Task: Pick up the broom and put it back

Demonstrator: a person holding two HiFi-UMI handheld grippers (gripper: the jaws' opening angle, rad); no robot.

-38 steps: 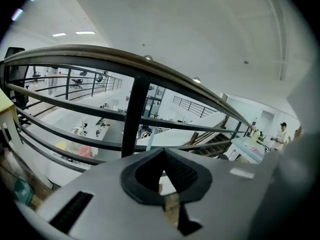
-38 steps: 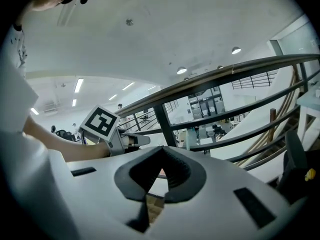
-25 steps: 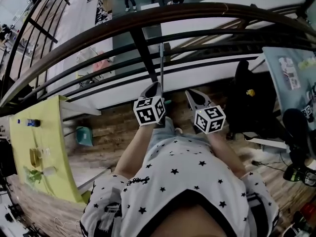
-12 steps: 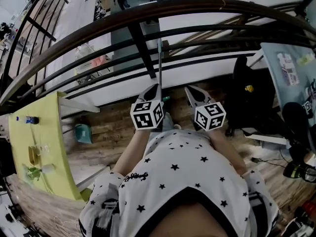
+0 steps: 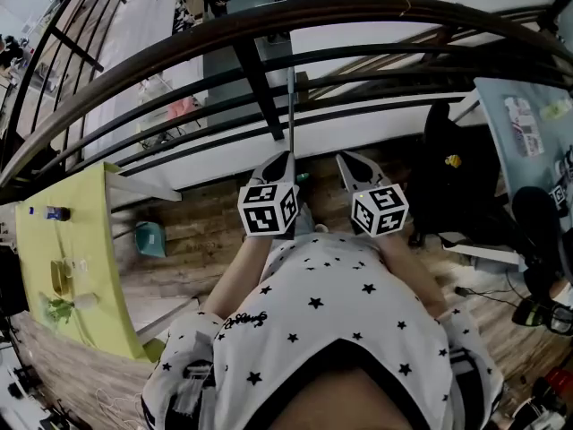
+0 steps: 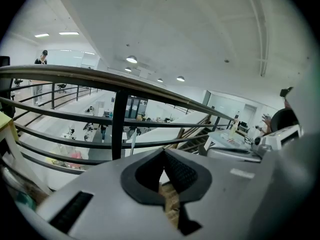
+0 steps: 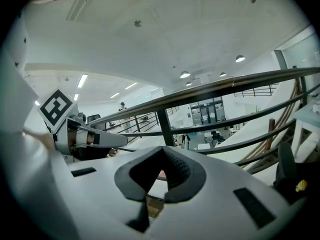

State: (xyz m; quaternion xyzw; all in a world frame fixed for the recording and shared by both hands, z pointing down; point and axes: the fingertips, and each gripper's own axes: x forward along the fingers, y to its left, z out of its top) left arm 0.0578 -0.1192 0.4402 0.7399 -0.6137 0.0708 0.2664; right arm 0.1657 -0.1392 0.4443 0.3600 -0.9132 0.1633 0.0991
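We see a wooden floor (image 5: 201,240) bearing a teal container (image 5: 150,239). Small items lie on our yellow desk (image 5: 103,249).

Your white shirt (image 5: 331,316) is dotted with small black stars, with dark bands at the sleeve ends. Your left gripper (image 5: 283,158) and right gripper (image 5: 347,161) are pale grey. Each carries a white cube (image 5: 268,209) with black square markers, and has dark ribbed pads (image 6: 182,174).

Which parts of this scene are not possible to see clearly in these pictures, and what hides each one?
- Lower end of the broom handle: head view, hidden behind the left gripper.
- Whether that gripper touches the handle: head view, the two overlap; its own view shows shut jaws with nothing between.
- Small items on the yellow-green table: head view, too small to name.
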